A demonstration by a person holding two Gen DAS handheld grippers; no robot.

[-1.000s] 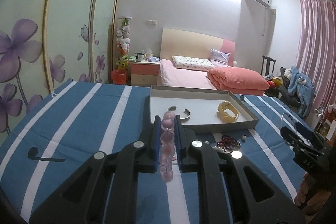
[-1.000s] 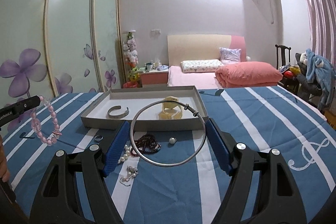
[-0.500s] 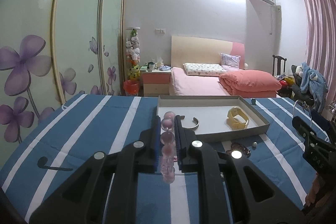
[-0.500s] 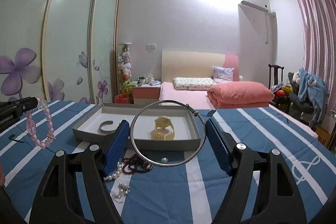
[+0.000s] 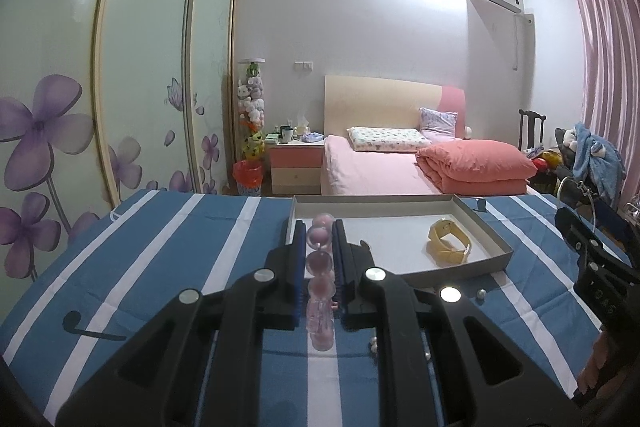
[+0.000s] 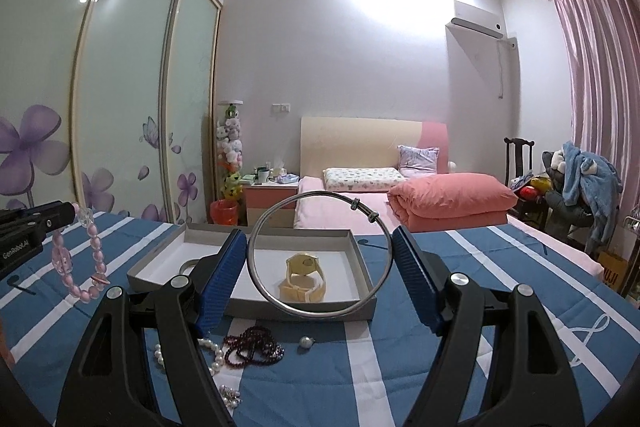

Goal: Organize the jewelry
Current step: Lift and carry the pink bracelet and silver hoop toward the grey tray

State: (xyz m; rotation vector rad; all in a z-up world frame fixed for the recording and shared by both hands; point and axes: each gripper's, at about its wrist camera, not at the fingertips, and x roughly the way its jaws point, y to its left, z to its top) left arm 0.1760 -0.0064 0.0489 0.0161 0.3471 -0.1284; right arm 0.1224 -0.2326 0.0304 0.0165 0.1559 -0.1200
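My left gripper (image 5: pixel 319 239) is shut on a pink bead bracelet (image 5: pixel 320 281), held above the blue striped cloth just short of the grey tray (image 5: pixel 490 231); the bracelet hangs from it in the right wrist view (image 6: pixel 78 263). My right gripper (image 6: pixel 320 251) is shut on a large silver bangle (image 6: pixel 319 254), held upright in front of the tray (image 6: pixel 362 301). A yellow watch (image 6: pixel 303 277) and a silver cuff (image 6: pixel 188 264) lie in the tray. The watch also shows in the left wrist view (image 5: pixel 450 243).
On the cloth before the tray lie a dark red bead bracelet (image 6: pixel 252 347), a white pearl strand (image 6: pixel 212 353), a loose pearl (image 6: pixel 305 342) and a small sparkly piece (image 6: pixel 231 395). A bed (image 6: pixel 400 203) and nightstand (image 6: pixel 268 199) stand behind.
Both grippers have risen and tilted up with their pieces still held. The tray now sits lower and closer in both views.
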